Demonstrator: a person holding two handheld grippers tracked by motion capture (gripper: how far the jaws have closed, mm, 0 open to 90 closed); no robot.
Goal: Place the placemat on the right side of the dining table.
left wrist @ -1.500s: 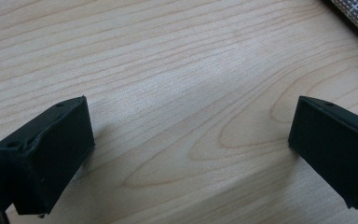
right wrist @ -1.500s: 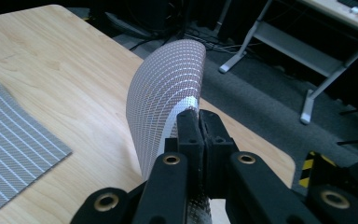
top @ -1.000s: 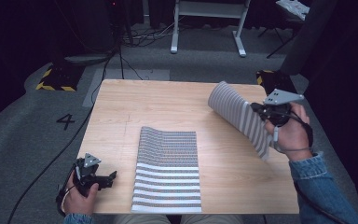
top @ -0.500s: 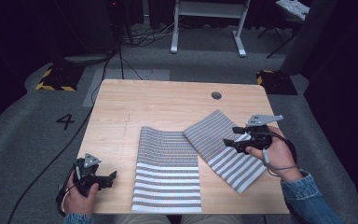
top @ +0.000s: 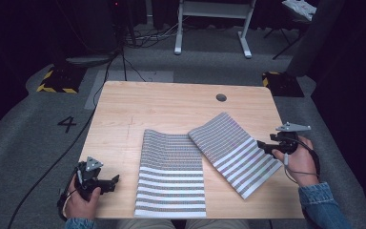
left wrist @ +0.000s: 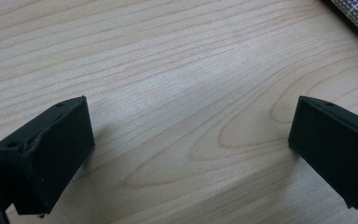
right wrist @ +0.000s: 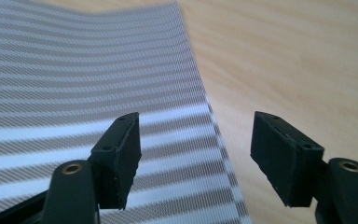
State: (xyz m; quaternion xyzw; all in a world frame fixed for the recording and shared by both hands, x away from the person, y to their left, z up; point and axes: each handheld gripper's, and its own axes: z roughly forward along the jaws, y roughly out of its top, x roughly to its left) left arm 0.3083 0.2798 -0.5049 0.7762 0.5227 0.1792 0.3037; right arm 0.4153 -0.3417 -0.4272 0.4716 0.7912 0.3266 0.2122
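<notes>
Two striped mats lie flat on the table: one square (top: pixel 171 179), one angled (top: pixel 236 151), corners touching.

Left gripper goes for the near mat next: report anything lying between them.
Nothing visible. The left gripper rests open on bare table, and only wood separates it from the near mat. The angled mat lies beyond, on the far side.

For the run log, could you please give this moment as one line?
left gripper: open, idle | right gripper: open at angled placemat | second placemat: flat
</notes>
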